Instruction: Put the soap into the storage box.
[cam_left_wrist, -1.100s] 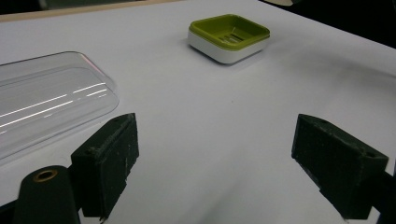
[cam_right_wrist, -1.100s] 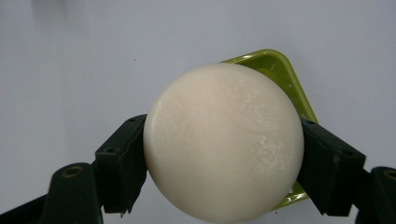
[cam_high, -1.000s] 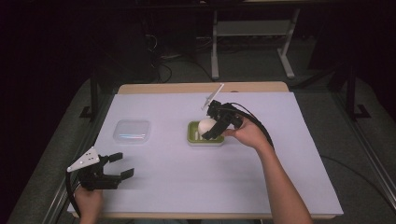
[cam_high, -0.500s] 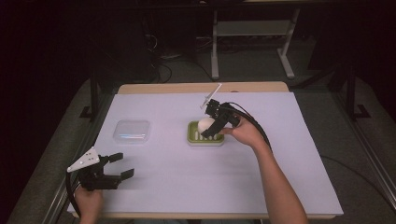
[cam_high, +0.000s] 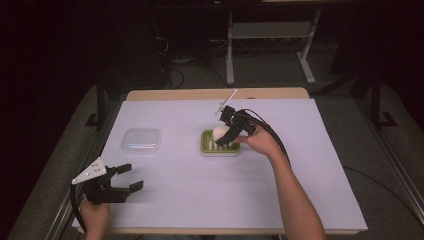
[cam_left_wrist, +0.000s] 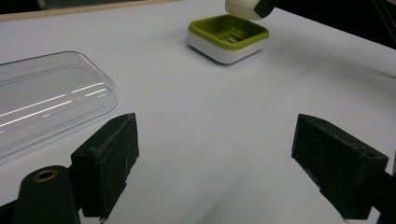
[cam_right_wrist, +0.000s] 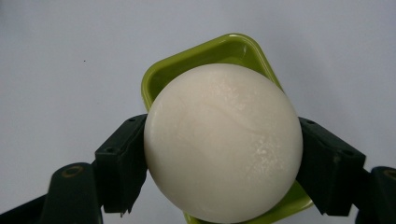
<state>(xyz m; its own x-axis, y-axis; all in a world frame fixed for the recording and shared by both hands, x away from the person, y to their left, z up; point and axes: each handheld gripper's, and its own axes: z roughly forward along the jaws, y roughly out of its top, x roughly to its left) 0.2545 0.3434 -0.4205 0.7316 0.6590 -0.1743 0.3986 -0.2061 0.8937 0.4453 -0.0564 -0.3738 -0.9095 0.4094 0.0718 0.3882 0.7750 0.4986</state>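
Observation:
A round white soap bar (cam_right_wrist: 223, 142) is clamped between the two jaws of my right gripper (cam_high: 224, 135), just above a green soap dish (cam_high: 220, 145) with a white base near the table's middle. In the left gripper view the dish (cam_left_wrist: 229, 37) stands at the far side with the soap (cam_left_wrist: 240, 8) hanging over its far rim. My left gripper (cam_high: 125, 179) rests open at the front left corner of the table, with nothing between its fingers (cam_left_wrist: 108, 163).
A clear plastic lid (cam_high: 142, 140) lies flat on the white table cover (cam_high: 300, 165), left of the dish and ahead of the left gripper. Dark floor, cables and a metal stand (cam_high: 270, 45) lie beyond the table's far edge.
The right gripper and the soap have stayed over the dish with only a slight shift. The left gripper has not moved.

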